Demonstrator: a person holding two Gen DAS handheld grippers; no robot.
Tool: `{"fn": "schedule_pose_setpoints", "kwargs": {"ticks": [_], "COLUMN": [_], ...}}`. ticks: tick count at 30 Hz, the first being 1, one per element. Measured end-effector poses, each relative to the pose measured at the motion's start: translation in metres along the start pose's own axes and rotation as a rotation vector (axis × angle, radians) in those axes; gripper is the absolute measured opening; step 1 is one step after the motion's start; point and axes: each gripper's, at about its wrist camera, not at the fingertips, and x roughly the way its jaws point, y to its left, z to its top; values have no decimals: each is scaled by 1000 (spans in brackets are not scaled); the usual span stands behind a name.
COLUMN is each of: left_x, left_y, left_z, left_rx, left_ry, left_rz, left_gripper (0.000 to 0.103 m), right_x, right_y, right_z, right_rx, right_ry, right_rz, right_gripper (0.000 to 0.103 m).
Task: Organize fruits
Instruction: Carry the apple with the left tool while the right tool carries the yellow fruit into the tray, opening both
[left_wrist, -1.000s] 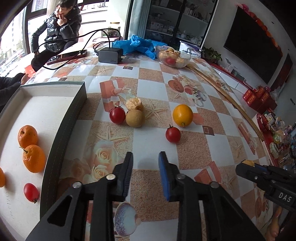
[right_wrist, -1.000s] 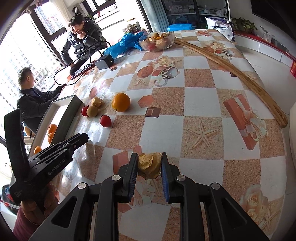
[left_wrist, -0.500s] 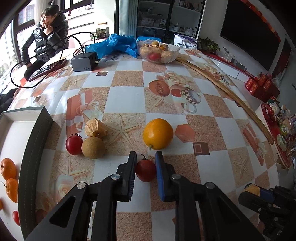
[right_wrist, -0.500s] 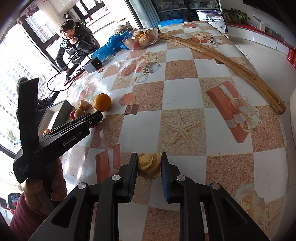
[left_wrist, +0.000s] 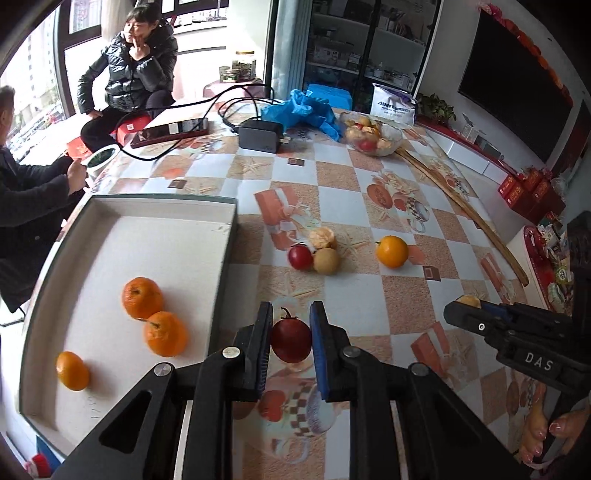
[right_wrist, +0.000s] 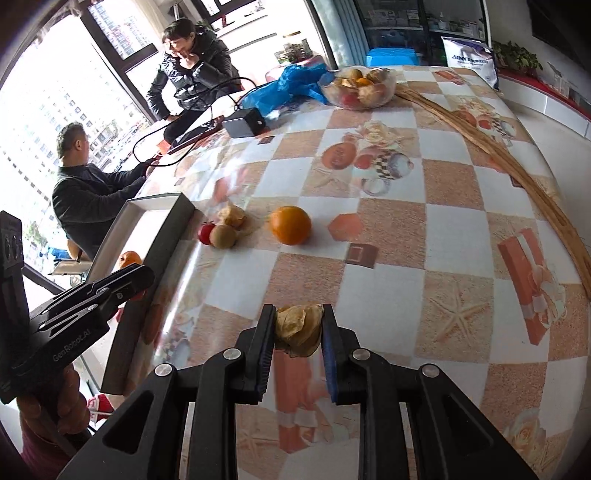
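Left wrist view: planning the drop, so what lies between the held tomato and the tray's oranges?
Only the tray's dark side wall separates the tomato in the left gripper from the oranges, left wrist view.

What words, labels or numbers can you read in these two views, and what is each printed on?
"DAS": right gripper body, seen from the left wrist.
"GenRobot.AI": left gripper body, seen from the right wrist.
White bag: blue lettering too blurred to read.
Tray floor scribble: illegible.
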Motion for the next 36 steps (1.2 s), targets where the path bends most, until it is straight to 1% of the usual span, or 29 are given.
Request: {"fn": "schedule_pose_setpoints", "kwargs": {"ticks": [3, 6, 11, 13, 15, 20, 28, 30, 31, 32, 33, 34, 35, 36], "left_x": [-14, -25, -23, -15, -7, 10, 23, 22, 21, 20, 18, 15, 12, 10], "left_y": [38, 73, 124, 135, 142, 145, 146, 146, 145, 144, 143, 142, 140, 140], "left_z": [-1, 0, 1, -2, -5, -9, -10, -11, -11, -11, -11, -11, -11, -10], "left_rx": [-33, -61, -145, -167, -183, -167, -145, -144, -143, -142, -140, -138, -134, -132], "left_ry": [-1, -21, -9, 3, 16, 21, 24, 14, 9, 1, -14, -36, -49, -50], "left_rz": [69, 149, 200, 219, 222, 257, 277, 279, 279, 281, 287, 295, 301, 302], "left_gripper": [22, 22, 22, 22, 22, 22, 23, 30, 46, 69, 77, 82, 82, 82], "right_x": [12, 25, 56, 69, 82, 110, 135, 138, 140, 141, 141, 140, 137, 132], "right_y": [39, 77, 135, 155, 169, 185, 189, 189, 190, 189, 189, 188, 186, 186], "right_z": [13, 30, 54, 59, 64, 72, 78, 77, 77, 77, 77, 77, 78, 78], "right_rx": [-54, -98, -149, -173, -188, -173, -163, -168, -171, -170, -166, -160, -155, -151], "right_ry": [18, 35, 90, 101, 110, 131, 144, 147, 151, 156, 160, 156, 142, 126], "right_rz": [49, 98, 153, 153, 148, 146, 125, 125, 130, 136, 138, 140, 155, 183], "right_gripper": [25, 25, 25, 25, 25, 25, 25, 25, 25, 33, 43, 70, 80, 82]}}
